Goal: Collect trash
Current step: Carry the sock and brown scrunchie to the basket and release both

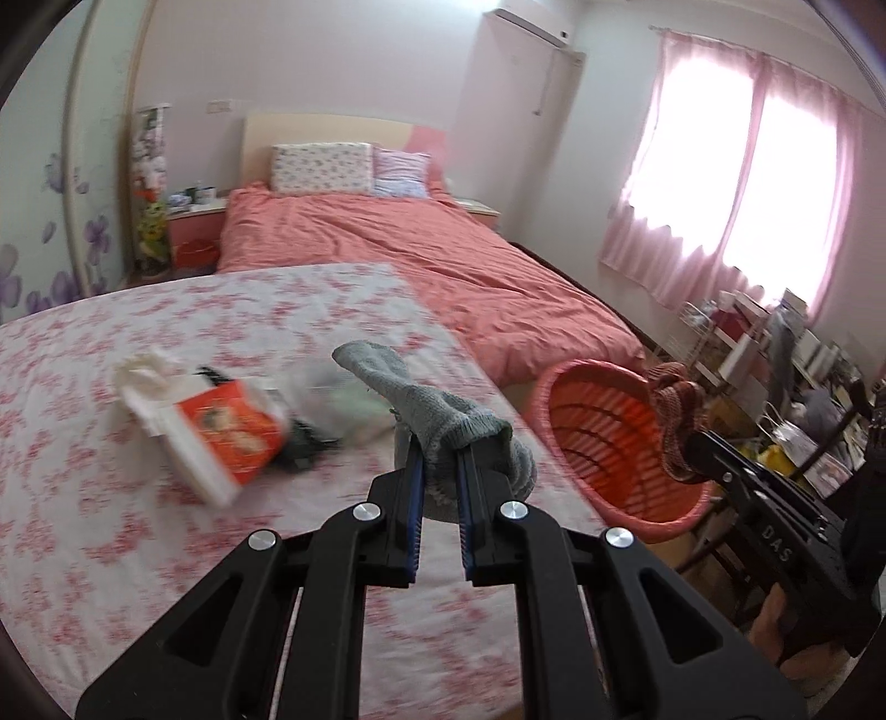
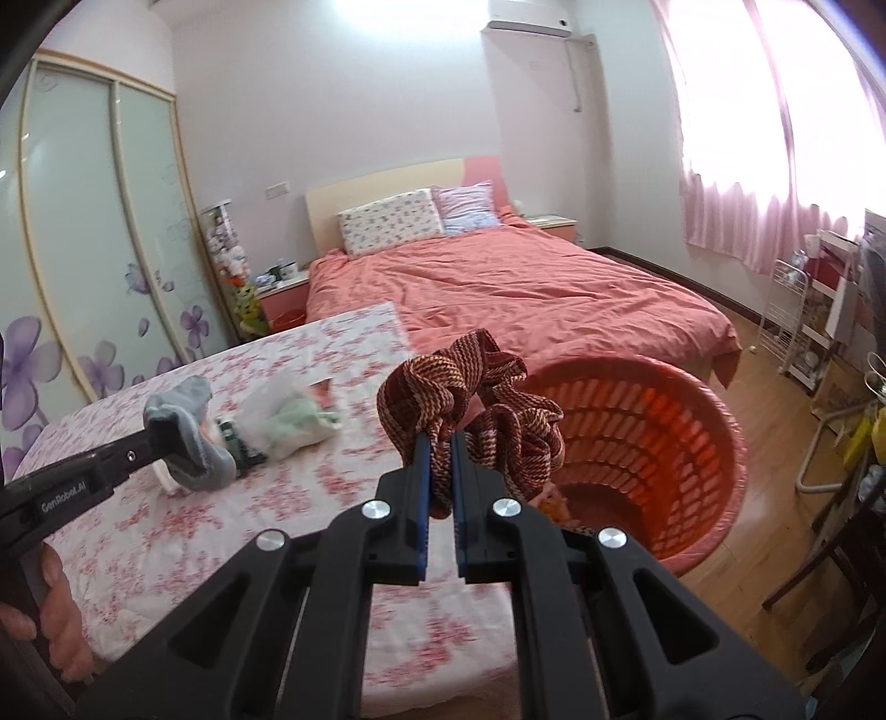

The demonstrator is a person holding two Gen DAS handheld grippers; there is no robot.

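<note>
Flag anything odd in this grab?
Task is trash, yet both grippers hold clothing: left gripper clamps a grey sock, right gripper a striped red cloth by the red basket. Wrappers remain.

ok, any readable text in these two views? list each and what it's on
"DAS" on the right gripper body, left wrist view.
"GenRobot.AI" on the left gripper body, right wrist view.
Orange-and-white packet on the floral tablecloth: printing too blurred to read.
Air conditioner badge: too small to read.
</note>
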